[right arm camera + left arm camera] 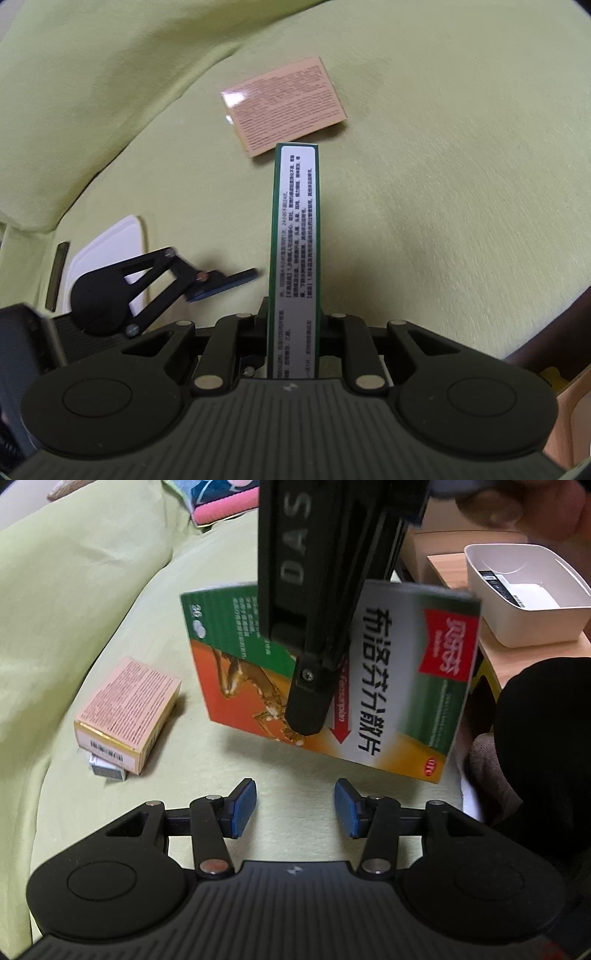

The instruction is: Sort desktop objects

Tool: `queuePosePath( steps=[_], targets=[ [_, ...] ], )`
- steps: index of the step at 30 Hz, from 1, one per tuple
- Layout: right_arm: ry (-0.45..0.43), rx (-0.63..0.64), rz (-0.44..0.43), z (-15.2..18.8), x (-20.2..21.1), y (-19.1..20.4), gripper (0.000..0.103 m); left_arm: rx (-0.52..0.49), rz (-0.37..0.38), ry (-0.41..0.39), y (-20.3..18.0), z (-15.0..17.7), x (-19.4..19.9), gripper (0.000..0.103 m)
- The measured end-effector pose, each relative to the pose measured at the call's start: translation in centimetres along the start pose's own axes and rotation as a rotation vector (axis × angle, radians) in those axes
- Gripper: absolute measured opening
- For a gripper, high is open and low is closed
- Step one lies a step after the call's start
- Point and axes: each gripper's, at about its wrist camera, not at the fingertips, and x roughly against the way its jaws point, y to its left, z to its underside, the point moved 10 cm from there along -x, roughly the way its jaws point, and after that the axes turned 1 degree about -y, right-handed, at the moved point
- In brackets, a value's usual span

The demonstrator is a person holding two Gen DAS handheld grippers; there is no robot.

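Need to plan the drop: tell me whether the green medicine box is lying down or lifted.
Lifted. The green box hangs above the sofa, clamped in the right tool; its shadow falls on the cushion below.

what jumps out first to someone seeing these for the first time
The big green, orange and white medicine box held up in mid-air by the right gripper, clamped edge-on between its fingers. Below it, a peach-coloured box lies on the pale green cover, and the left gripper hangs open, holding nothing.
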Motion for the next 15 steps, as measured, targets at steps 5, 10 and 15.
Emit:
queuePosePath(
  steps=[5, 10, 15],
  targets=[
    [-0.001, 0.03, -0.014, 0.5, 1.1, 0.5, 0.016, -0.054, 0.018, -0.035, -1.3, -0.7, 0.8, 0.053],
    [0.006, 0.065, -0.023, 1.5, 1.9, 0.9, 0.016, -0.102, 0.028, -0.06, -2.4, -1.3, 1.7, 0.053],
    [0.002, 0.103, -0.016, 2.3, 2.7, 0.9, 0.016, -0.144, 0.031, -0.065, -3.1, -2.1, 2.4, 0.053]
  ],
)
